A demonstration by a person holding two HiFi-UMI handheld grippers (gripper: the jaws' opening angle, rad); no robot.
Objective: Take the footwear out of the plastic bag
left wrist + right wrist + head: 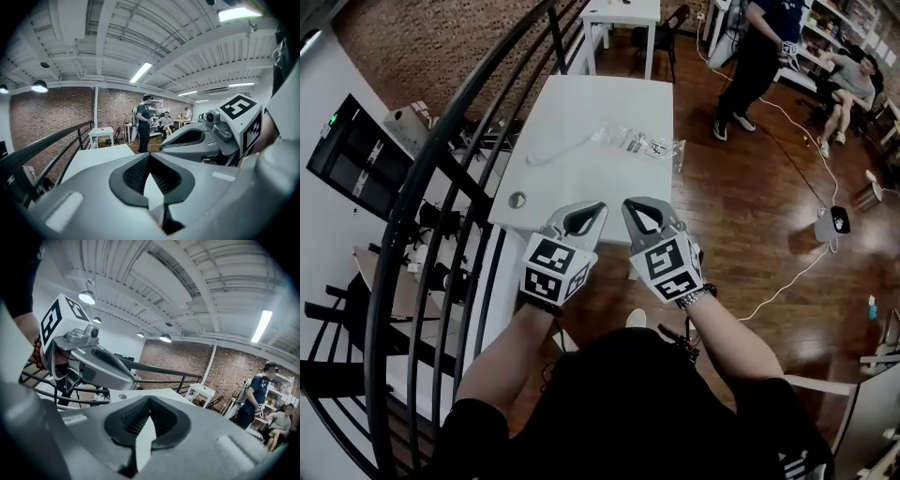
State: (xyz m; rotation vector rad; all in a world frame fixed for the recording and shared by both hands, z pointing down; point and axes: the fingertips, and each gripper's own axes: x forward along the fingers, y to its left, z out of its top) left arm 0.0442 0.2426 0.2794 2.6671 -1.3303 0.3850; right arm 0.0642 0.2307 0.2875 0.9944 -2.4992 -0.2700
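hovering at table edge: left gripper, right gripper

The plastic bag is clear and crumpled. It lies flat on the far half of the white bench, close to the right edge. Small dark and white shapes show through it, too small to tell.

Loft workspace, probably lab: brick wall, white table (wood floor).
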